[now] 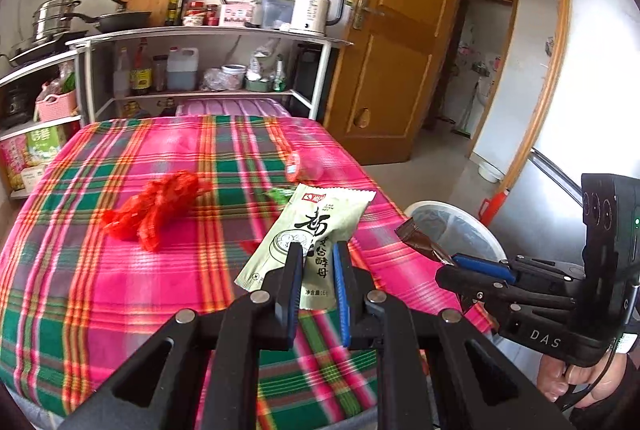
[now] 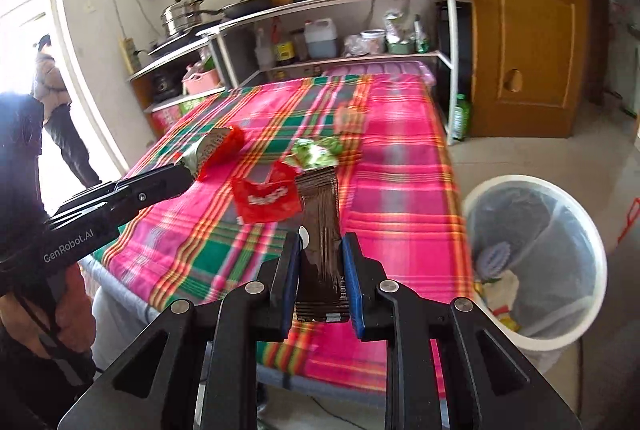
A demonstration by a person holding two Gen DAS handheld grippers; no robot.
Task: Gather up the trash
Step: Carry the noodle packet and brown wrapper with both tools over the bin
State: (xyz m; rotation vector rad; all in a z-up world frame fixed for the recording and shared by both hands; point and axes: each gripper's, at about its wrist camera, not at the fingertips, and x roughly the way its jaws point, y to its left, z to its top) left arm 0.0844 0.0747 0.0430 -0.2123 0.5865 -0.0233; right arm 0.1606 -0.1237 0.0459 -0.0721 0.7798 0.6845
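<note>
Left wrist view: left claw [image 1: 318, 262] clenched on the pale green sachet [image 1: 310, 242], lifted above the plaid bed [image 1: 100, 290]; light, floppy, pinched at its lower end.
Right wrist view: right claw [image 2: 322, 254] grasping the brown wrapper [image 2: 320, 226], thin and crinkly, beside the white bin [image 2: 592, 230].

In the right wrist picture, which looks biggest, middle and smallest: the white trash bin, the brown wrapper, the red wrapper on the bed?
1. White trash bin, biggest.
2. Brown wrapper, clamped in the right gripper; it sits nearest the camera, so it may look bigger than it is.
3. Red wrapper, smallest, though close to the brown one.
</note>
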